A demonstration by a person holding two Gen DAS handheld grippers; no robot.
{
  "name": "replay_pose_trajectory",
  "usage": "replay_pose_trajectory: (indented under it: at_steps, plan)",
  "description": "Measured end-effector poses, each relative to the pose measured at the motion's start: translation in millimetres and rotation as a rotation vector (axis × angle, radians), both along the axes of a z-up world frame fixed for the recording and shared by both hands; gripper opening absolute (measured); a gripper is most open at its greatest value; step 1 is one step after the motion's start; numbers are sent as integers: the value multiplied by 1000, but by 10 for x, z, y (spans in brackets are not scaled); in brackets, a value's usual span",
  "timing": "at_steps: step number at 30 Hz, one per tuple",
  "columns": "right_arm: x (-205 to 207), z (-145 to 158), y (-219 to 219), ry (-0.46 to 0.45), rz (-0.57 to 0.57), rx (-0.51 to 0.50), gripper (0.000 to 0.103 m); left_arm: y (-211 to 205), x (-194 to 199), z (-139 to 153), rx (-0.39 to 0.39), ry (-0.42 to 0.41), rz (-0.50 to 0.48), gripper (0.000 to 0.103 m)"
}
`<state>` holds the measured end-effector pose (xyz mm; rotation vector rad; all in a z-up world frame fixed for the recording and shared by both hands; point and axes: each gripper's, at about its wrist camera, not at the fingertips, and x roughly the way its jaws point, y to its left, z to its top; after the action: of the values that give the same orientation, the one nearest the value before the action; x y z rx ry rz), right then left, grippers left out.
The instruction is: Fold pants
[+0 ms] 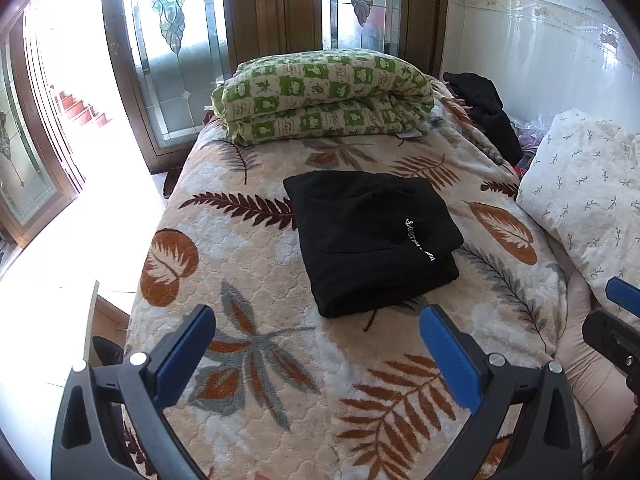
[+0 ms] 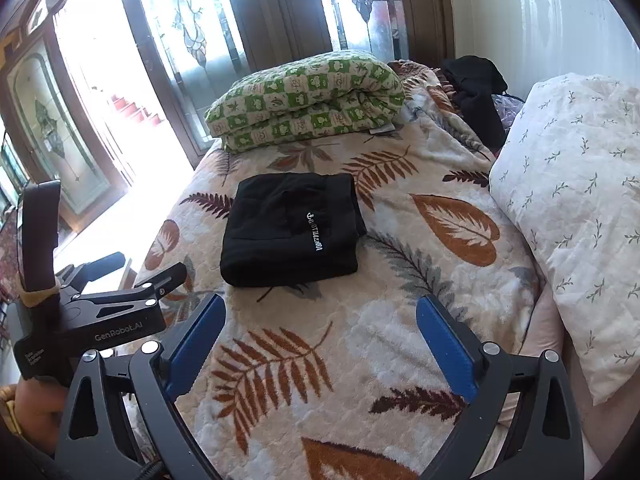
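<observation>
The black pants [image 1: 372,240] lie folded into a compact rectangle on the leaf-patterned bedspread [image 1: 280,360], with white lettering on top. They also show in the right wrist view [image 2: 290,228]. My left gripper [image 1: 316,322] is open and empty, held just short of the pants' near edge. My right gripper [image 2: 320,312] is open and empty, a little nearer than the pants and to their right. The body of the left gripper [image 2: 88,312] shows at the left of the right wrist view.
A folded green-and-white quilt [image 1: 324,96] lies at the far end of the bed. A white floral pillow [image 1: 588,192] sits at the right. Dark clothes [image 1: 484,108] are piled by the tiled wall. Glass doors and bright floor lie left of the bed.
</observation>
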<state>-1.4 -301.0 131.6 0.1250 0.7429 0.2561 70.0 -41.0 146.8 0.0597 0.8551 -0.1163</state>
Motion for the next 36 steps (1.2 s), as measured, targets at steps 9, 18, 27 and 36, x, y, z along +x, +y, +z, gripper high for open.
replay_pose_trajectory:
  at_steps: [9, 18, 27, 36]
  plan:
    - [-46, 142, 56, 1, 20, -48, 97, -3, -106, 76, 12, -6, -6, 103]
    - [-81, 71, -9, 5, 56, -24, 97, -35, -180, 63, 21, -9, 24, 103]
    - [-95, 19, -142, -1, 44, 29, 97, -69, -272, 130, 12, -48, 76, 103]
    - [-150, 34, -127, -8, 64, 39, 98, -142, -344, 199, 32, -54, 79, 103]
